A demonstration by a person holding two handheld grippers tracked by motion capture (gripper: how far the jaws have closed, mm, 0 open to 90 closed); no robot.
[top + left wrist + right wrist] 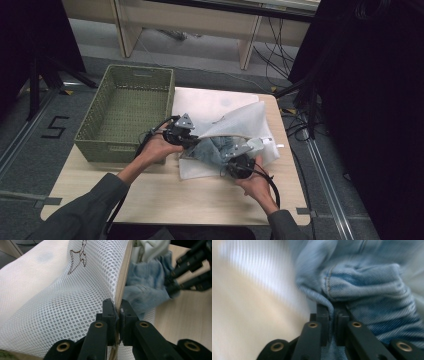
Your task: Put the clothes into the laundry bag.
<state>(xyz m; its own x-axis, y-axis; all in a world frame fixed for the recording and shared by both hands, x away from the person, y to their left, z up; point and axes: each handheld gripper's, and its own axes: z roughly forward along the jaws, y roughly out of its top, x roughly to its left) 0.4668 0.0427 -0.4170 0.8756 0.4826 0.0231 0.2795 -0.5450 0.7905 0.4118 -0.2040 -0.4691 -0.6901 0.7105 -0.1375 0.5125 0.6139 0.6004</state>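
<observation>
A white mesh laundry bag (235, 122) lies on the wooden table (165, 195), its mouth lifted. My left gripper (192, 138) is shut on the bag's zipper edge (122, 290), the pads pinching the mesh rim (75, 302). A light blue denim garment (217, 147) sits in the bag's opening, also seen as denim (145, 290) beyond the zipper edge. My right gripper (234, 152) is shut on a fold of the denim garment (367, 290), with the cloth squeezed between its pads. In the left gripper view the right gripper (175, 287) shows at the upper right against the denim.
A green woven basket (95, 135) stands empty at the table's left back corner. A second white mesh bag (200, 102) lies flat under the lifted one. Black stands and cables flank the table on both sides.
</observation>
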